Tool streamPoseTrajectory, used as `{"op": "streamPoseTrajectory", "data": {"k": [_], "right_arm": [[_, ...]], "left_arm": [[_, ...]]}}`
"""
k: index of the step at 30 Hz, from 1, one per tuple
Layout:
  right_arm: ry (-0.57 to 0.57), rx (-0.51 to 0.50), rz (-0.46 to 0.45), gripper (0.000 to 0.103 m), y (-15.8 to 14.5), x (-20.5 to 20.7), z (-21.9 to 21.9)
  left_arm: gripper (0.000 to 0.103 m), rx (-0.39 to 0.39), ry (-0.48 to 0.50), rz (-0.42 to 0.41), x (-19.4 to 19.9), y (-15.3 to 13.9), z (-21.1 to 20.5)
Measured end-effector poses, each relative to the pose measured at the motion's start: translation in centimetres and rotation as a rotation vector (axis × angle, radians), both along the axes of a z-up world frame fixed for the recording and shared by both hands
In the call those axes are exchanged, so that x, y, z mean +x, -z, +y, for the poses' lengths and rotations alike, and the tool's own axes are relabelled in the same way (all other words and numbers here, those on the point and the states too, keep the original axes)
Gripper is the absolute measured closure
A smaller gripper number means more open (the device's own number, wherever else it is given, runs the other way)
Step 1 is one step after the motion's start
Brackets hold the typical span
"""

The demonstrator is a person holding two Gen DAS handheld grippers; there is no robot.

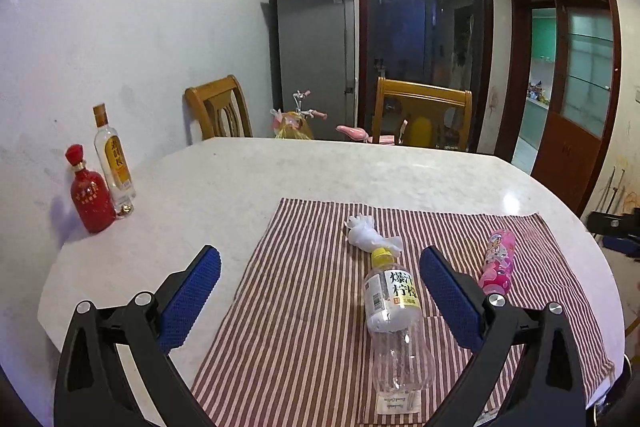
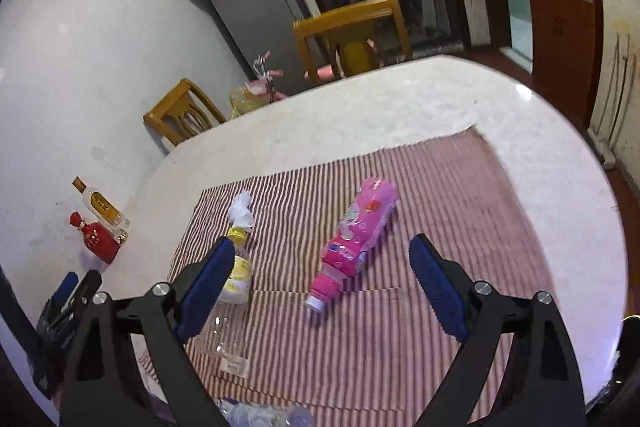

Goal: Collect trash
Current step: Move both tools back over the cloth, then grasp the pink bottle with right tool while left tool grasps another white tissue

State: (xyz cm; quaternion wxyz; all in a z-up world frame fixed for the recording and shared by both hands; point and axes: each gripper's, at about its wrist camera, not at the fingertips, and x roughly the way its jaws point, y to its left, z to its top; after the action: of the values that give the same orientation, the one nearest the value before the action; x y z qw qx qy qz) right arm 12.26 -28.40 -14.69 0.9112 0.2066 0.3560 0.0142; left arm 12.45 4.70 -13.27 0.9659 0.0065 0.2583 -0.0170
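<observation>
Two bottles (image 1: 394, 311) (image 2: 352, 243) lying flat, caps opposed (lengthwise).

Clear bottle (image 2: 234, 307) partly behind tongs

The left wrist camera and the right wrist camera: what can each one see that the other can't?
Only the left wrist view shows the left gripper open above the cloth. Only the right wrist view shows the right gripper open, and some crumpled clear plastic at the near edge. Both show the striped cloth, the clear lemon bottle, the pink bottle, the white tissue and the red bottle.
</observation>
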Motion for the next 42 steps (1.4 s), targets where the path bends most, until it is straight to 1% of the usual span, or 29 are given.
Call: {"op": "streamPoseTrajectory", "data": {"k": [2, 8, 13, 19, 25, 29, 31, 32, 33, 34, 35, 37, 39, 42], "right_arm": [[-0.014, 0.016, 0.028, 0.014, 0.8, 1.8, 0.5], [-0.047, 0.022, 0.062, 0.014, 2.1, 4.4, 1.8], [-0.023, 0.008, 0.131, 0.014, 4.2, 6.5, 1.7], [0.001, -0.015, 0.213, 0.014, 7.1, 8.9, 1.7], [0.030, -0.065, 0.283, 0.014, 9.6, 11.3, 2.4], [0.054, -0.152, 0.321, 0.014, 11.1, 12.8, 3.5], [0.067, -0.213, 0.333, 0.014, 11.8, 13.3, 4.1], [0.070, -0.250, 0.337, 0.021, 12.2, 13.5, 4.4], [0.075, -0.278, 0.342, 0.036, 12.4, 13.6, 4.5], [0.077, -0.306, 0.353, 0.043, 12.8, 13.7, 4.6], [0.064, -0.311, 0.377, 0.048, 13.4, 13.8, 4.5], [0.035, -0.287, 0.401, 0.051, 14.4, 13.9, 4.3], [0.004, -0.303, 0.379, 0.051, 14.5, 13.6, 4.4], [-0.031, -0.237, 0.365, 0.051, 14.5, 13.1, 3.3]], "left_arm": [[0.006, 0.003, 0.000, 0.009, 0.6, 0.2, 0.1], [0.006, -0.007, -0.008, 0.027, 2.1, 0.9, 0.7], [0.006, -0.021, 0.000, 0.042, 3.2, 1.1, 0.7], [0.006, -0.025, 0.017, 0.021, 4.0, 0.3, 0.2], [0.006, -0.039, 0.028, 0.014, 4.5, 0.1, -0.1], [0.006, -0.045, 0.033, 0.014, 4.9, 0.1, -0.2], [0.006, -0.044, 0.035, 0.016, 5.0, 0.1, -0.2], [0.006, -0.042, 0.034, 0.016, 5.1, 0.0, -0.2], [0.006, -0.041, 0.034, 0.016, 5.1, 0.0, -0.2], [0.006, -0.039, 0.032, 0.017, 5.2, 0.0, -0.2], [0.006, -0.039, 0.030, 0.016, 5.1, 0.0, -0.2], [0.006, -0.045, 0.028, 0.014, 5.2, -0.1, 0.0], [0.006, -0.045, 0.028, 0.014, 5.2, -0.1, -0.1], [0.006, -0.030, 0.021, 0.016, 5.3, 0.1, -0.1]]}}
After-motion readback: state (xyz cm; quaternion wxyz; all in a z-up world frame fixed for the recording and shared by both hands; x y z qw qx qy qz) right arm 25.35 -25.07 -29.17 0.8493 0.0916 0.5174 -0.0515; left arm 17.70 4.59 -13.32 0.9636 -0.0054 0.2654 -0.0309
